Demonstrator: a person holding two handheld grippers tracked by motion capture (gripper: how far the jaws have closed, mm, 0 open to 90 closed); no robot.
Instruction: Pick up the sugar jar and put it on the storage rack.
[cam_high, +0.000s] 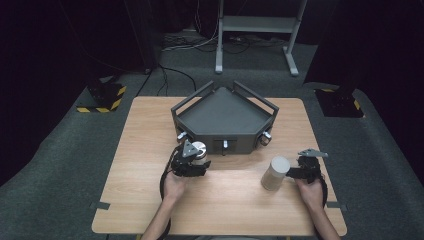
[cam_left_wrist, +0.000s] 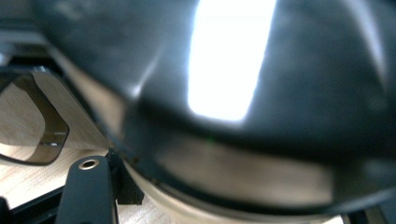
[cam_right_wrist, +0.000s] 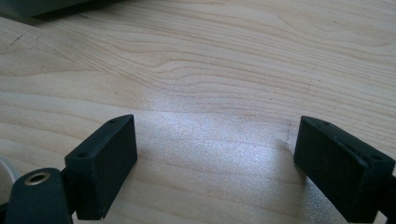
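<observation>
A: Starting with the biggest thing, why is the counter (cam_high: 220, 200) looking so bare?

B: It is keeping a working area free in front of the person. The dark grey tray (cam_high: 225, 117) is sitting at the far middle, its corner pointing away, and I judge it is waiting as the place things are going into.

A: And the pale cylinder (cam_high: 276, 172)?

B: It is standing upright on the counter toward the right, just beside the right gripper (cam_high: 295, 173) on its inner side. In the right gripper view the jaws are standing wide apart over bare wood with nothing between them, so the cylinder is resting free, probably within easy reach for a later grasp.

A: What is the left gripper (cam_high: 200, 162) doing?

B: It is clamping a shiny metal can (cam_high: 199, 151), just in front of the tray's near left corner. In the left gripper view the can (cam_left_wrist: 261, 93) is sitting right against the lens, blurred and glinting. The jaws are closing on its side, which seems to be keeping it upright for a move toward the tray.
</observation>
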